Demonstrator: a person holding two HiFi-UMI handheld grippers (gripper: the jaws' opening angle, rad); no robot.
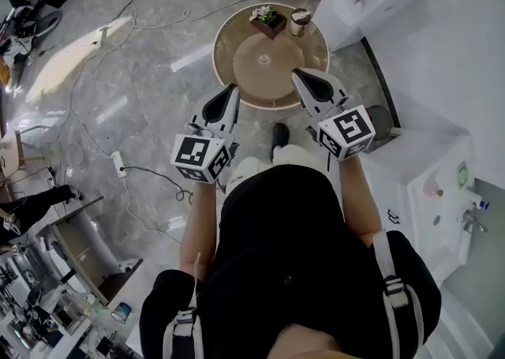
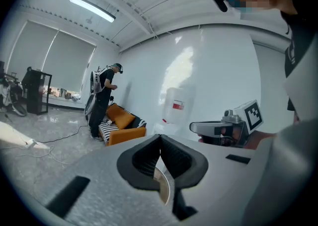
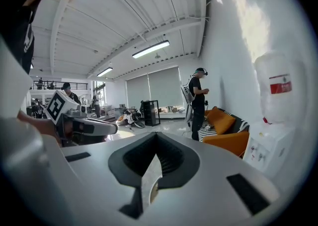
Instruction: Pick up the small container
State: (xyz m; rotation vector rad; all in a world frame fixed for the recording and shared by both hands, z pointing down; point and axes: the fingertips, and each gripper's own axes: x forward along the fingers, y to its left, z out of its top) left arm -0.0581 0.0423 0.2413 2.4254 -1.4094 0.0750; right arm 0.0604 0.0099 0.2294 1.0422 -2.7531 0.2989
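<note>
In the head view a small pale container with a dark lid (image 1: 299,21) stands at the far edge of a round tan table (image 1: 245,61), next to a dark box of flowers (image 1: 267,20). My left gripper (image 1: 232,89) reaches over the table's near left rim, jaws shut and empty. Over the near right part of the table my right gripper (image 1: 298,74) is held, also shut with nothing in it. Both point toward the table, short of the container. In each gripper view the pads meet at the tips (image 2: 160,138) (image 3: 156,137), and only a sliver of the table shows between them.
A white counter with a sink (image 1: 451,192) runs along the right, with a dark round bin (image 1: 382,124) by it. Cables and a power strip (image 1: 119,163) lie on the floor to the left. An orange sofa (image 2: 121,123), a water dispenser (image 2: 175,106) and a standing person (image 2: 103,102) are beyond the table.
</note>
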